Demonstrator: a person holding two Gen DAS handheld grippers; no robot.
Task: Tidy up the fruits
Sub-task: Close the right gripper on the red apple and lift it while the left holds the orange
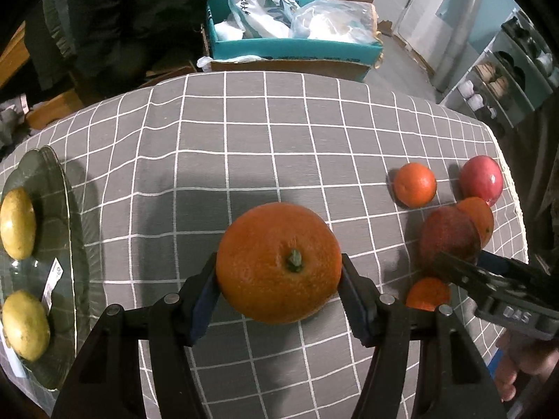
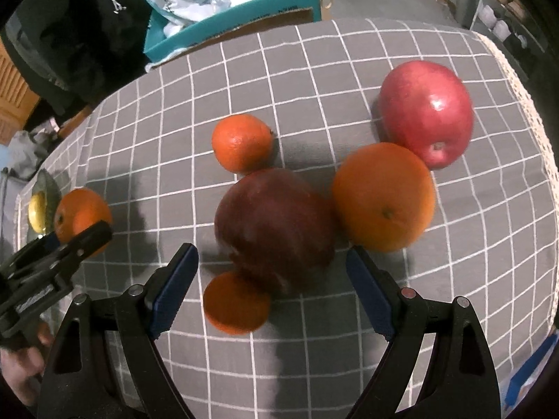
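Observation:
My left gripper (image 1: 279,269) is shut on a large orange (image 1: 279,237), held stem up above the grey checked tablecloth (image 1: 244,139). A glass plate (image 1: 66,188) at the left edge carries two yellow-green fruits (image 1: 17,223). My right gripper (image 2: 272,276) stands open astride a dark red apple (image 2: 276,223), with its pads clear of the apple on both sides. Around that apple lie a small orange (image 2: 237,303) in front, a mandarin (image 2: 242,141) behind, a big orange (image 2: 384,195) to the right and a pink-red apple (image 2: 426,111) beyond it.
Past the table's far edge stands a teal box (image 1: 293,49) full of plastic bags. The fruit cluster lies close to the table's right edge, which has a lace trim (image 2: 524,97). Shelving (image 1: 496,80) stands off to the right. A person's hand (image 1: 517,366) holds the right gripper.

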